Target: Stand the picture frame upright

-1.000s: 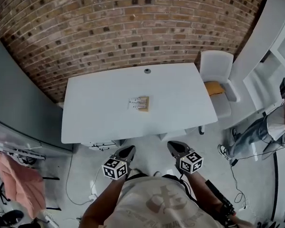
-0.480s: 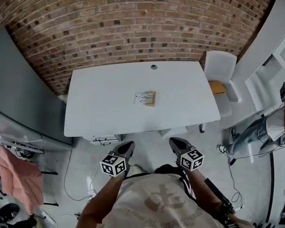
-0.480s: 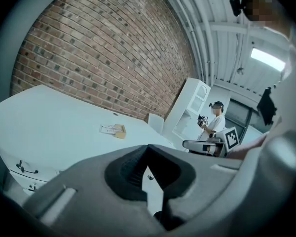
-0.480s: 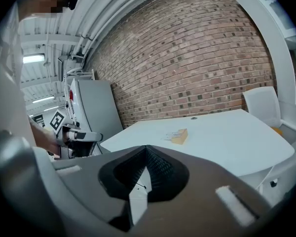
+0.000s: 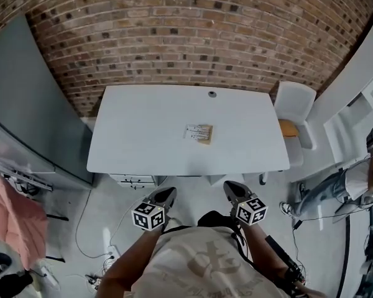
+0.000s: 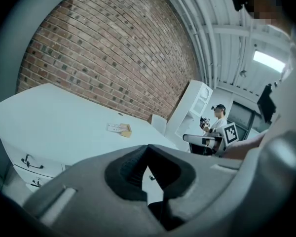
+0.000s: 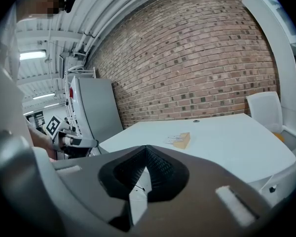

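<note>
Left gripper (image 5: 166, 194): jaws fully together, nothing between them, touching nothing. Its own view confirms the pads (image 6: 130, 168) meeting at the tip with only floor and table behind.

Right gripper (image 5: 230, 189): jaws likewise closed and empty; the right gripper view shows the 2 ribbed pads (image 7: 160, 174) pressed together.

Pose: both grippers are held low, close in front of the person's torso, side by side and apart from each other, jaws pointing forward toward the table (image 5: 143, 129). Both sit over the floor, short of the table's near edge. The forearms run back from the marker cubes to the body.

Task item: the picture frame (image 5: 199, 133) lies flat on the white tabletop, slightly right of centre and well apart from both grippers. A wooden edge shows on its right side, with a pale printed face beside it. It is the only loose object on the top.

Clearances: the tabletop around the frame is bare on all sides. A brick wall (image 5: 174, 36) backs the far edge. A white chair (image 5: 295, 107) stands at the table's right end, a grey cabinet (image 5: 18, 104) at the left, and a drawer unit (image 5: 135, 180) under the near edge.
</note>
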Available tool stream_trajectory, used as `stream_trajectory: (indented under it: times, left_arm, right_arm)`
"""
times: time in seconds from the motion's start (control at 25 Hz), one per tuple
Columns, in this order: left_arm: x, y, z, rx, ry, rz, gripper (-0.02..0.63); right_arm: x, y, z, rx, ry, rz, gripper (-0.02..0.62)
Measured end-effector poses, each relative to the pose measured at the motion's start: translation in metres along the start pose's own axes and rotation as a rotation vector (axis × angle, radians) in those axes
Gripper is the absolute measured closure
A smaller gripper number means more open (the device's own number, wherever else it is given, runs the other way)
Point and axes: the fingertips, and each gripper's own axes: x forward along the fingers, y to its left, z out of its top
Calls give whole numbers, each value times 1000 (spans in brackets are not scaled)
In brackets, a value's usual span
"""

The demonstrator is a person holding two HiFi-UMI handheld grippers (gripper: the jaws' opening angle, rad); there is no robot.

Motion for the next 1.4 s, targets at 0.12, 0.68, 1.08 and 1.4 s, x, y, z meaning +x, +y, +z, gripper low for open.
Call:
stream_trajectory:
  times: [0.12,0.68,1.08,1.4]
  left_arm:
    - [-1,3,-4,-14,-2,6,603]
    - [1,29,2,-18,16,59,603]
    - [55,50,14,-58,47,115,603]
    - [133,58,39,-55,78,128,603]
  right_arm:
    - [2,1,-2,-5,14,5,588]
    - [45,-12,2,12,24,45,588]
    - [77,-69,15,29,49,84,588]
    - [116,-135,43,-101,100,120,587]
